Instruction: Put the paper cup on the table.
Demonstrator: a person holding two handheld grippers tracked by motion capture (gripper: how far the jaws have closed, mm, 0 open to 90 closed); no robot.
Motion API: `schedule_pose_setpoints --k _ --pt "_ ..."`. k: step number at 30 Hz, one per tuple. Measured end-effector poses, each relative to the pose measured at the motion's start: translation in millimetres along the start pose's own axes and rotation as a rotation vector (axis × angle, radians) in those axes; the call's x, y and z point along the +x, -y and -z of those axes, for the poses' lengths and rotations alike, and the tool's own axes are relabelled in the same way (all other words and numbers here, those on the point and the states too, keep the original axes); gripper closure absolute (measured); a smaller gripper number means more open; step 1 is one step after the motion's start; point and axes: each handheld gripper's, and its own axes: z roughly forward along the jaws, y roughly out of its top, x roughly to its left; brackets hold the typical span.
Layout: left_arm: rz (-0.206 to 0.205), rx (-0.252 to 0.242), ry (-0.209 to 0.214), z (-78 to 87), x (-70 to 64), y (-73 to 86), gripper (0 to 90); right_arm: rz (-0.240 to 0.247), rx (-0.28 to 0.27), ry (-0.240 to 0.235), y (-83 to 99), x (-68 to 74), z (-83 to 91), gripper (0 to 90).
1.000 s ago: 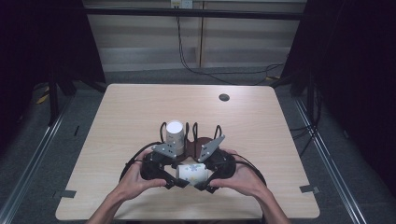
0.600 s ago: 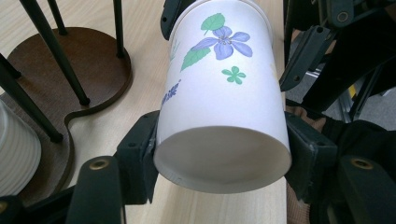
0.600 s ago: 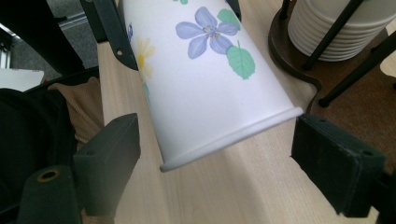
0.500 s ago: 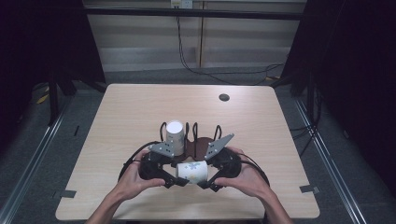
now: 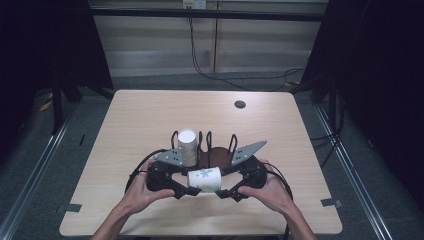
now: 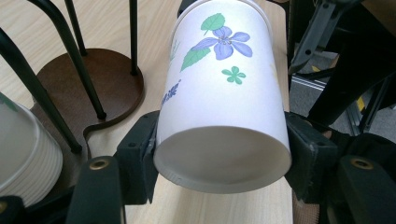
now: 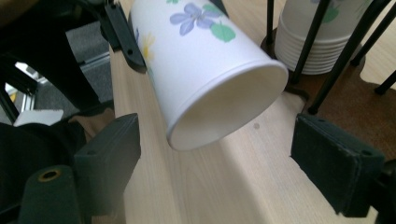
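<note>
- Paper cup [image 5: 204,179], white with a printed flower pattern, lies on its side near the front edge of the table [image 5: 130,115], between the two grippers
- Left gripper [image 5: 182,190]: jaws pinch the cup across its base end; in the left gripper view both pads press the cup wall [image 6: 219,107]
- Right gripper [image 5: 225,192]: jaws spread wide on either side of the cup's open mouth, pads clear of the cup [image 7: 205,60]
- A stack of cups [image 5: 187,145] stands upright in the black wire rack [image 5: 217,150] with its brown base, just behind the grippers
- A small dark disc [image 5: 240,104] lies at the table's far side, well apart
</note>
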Motion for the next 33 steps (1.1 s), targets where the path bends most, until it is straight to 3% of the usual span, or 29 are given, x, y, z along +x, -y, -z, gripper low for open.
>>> schedule_pose_setpoints --k 9,19,27,33 --pt "0.009 -0.034 -0.008 2.9 0.7 0.1 36.8 -0.021 -0.090 -0.006 1.4 -2.3 4.1 15.0" --pt "0.033 -0.104 -0.014 11.1 0.7 -0.1 36.7 -0.040 -0.205 -0.011 2.4 -4.1 10.3 15.0" --pt "0.026 -0.121 -0.006 12.0 -1.5 -1.8 36.6 -0.047 -0.237 -0.029 3.0 -4.7 10.3 15.2" --pt "0.021 -0.145 -0.006 15.0 -2.9 -3.1 36.5 -0.051 -0.301 -0.035 3.0 -4.6 12.4 14.7"
